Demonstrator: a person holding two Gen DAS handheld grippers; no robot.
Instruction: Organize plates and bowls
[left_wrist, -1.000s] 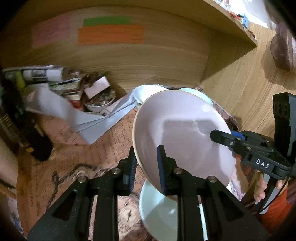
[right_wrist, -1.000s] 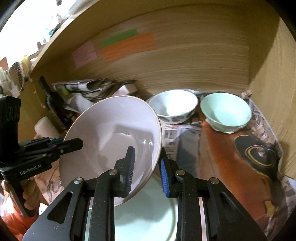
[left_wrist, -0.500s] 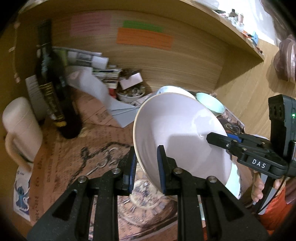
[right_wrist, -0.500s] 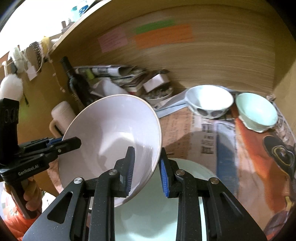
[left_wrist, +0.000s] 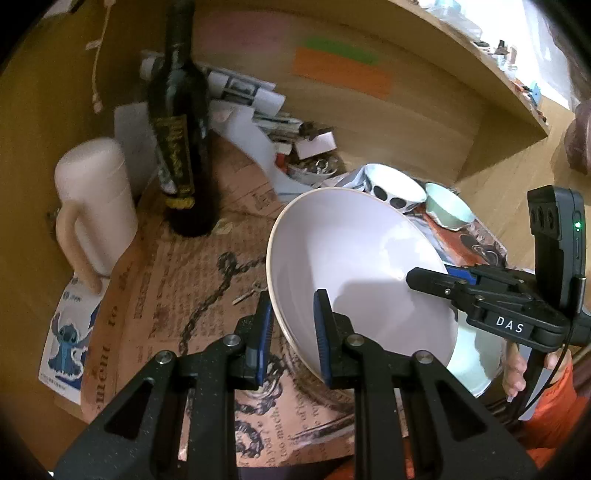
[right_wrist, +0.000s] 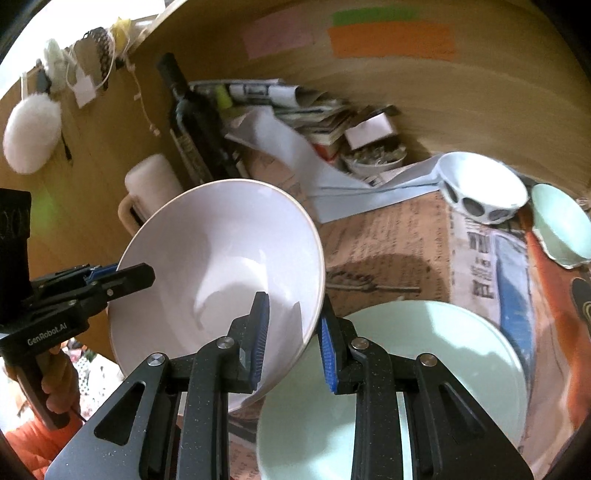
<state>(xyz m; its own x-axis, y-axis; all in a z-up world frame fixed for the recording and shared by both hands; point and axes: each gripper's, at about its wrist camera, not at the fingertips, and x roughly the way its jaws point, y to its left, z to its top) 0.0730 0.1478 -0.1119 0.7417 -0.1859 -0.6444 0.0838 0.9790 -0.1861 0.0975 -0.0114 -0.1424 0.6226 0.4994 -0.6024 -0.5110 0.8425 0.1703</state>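
A large pale bowl (left_wrist: 351, 251) hangs tilted above the papered surface, gripped at opposite sides of its rim. My left gripper (left_wrist: 291, 302) is shut on the near left rim, and my right gripper (right_wrist: 293, 306) is shut on the right rim. Each view shows the other gripper across the bowl (right_wrist: 221, 251): the right gripper (left_wrist: 424, 277) and the left gripper (right_wrist: 144, 273). A pale green plate (right_wrist: 424, 369) lies flat below and to the right of the bowl, and its edge (left_wrist: 476, 362) shows in the left wrist view. A spotted white bowl (right_wrist: 480, 184) and a mint bowl (right_wrist: 561, 221) sit at the back right.
A dark bottle (left_wrist: 181, 147) and a cream mug (left_wrist: 96, 199) stand at the left by the wooden wall. Folded papers and a small cluttered dish (right_wrist: 373, 158) crowd the back. A person's hand (left_wrist: 517, 369) grips the right tool's handle.
Both grippers have carried the bowl leftward and slightly lower, away from the green plate. The bottle and mug have come into view on the left.
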